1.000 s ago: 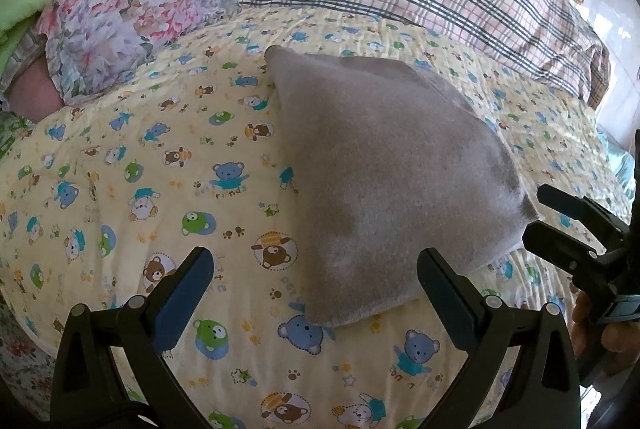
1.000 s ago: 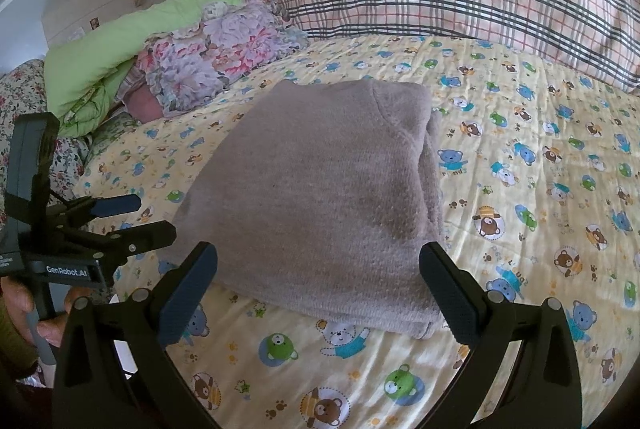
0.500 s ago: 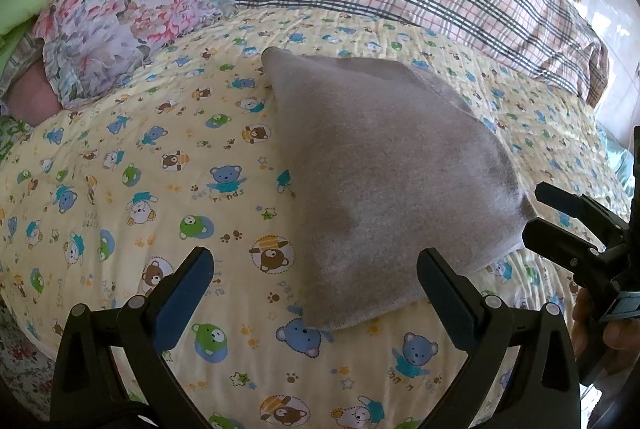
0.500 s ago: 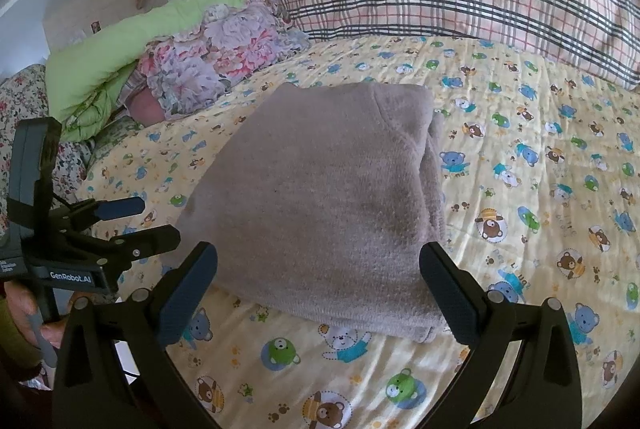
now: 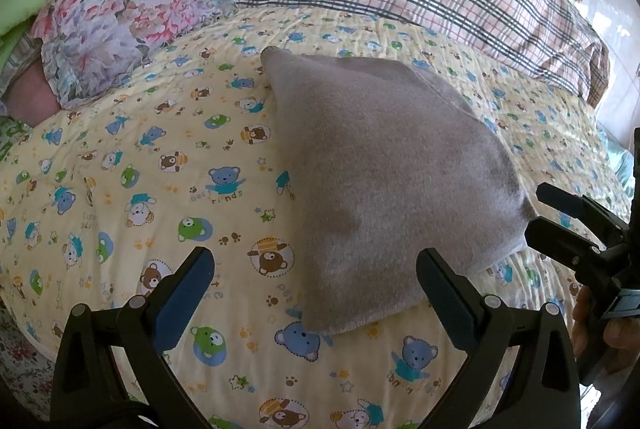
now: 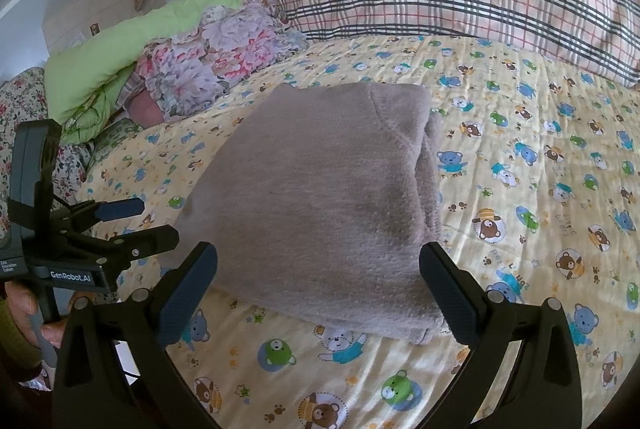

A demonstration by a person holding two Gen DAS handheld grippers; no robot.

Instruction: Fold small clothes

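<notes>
Folding looked nearly done: the grey garment (image 6: 320, 205) lay mid-frame on the bear-print sheet (image 6: 540, 189) as a thick, soft, nubbly rectangle, layered edges showing at its right. Both the left gripper (image 5: 312, 277) and the right gripper (image 6: 318, 269) hung with jaws apart, holding nothing. Perhaps only smoothing or setting aside remained.

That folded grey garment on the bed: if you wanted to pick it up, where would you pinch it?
Probably the near right corner of the garment, from the right gripper side. The stacked layer edges show along that right side, so a pinch there would likely catch every layer and keep the fold together. Both grippers are open now and hold nothing.
</notes>
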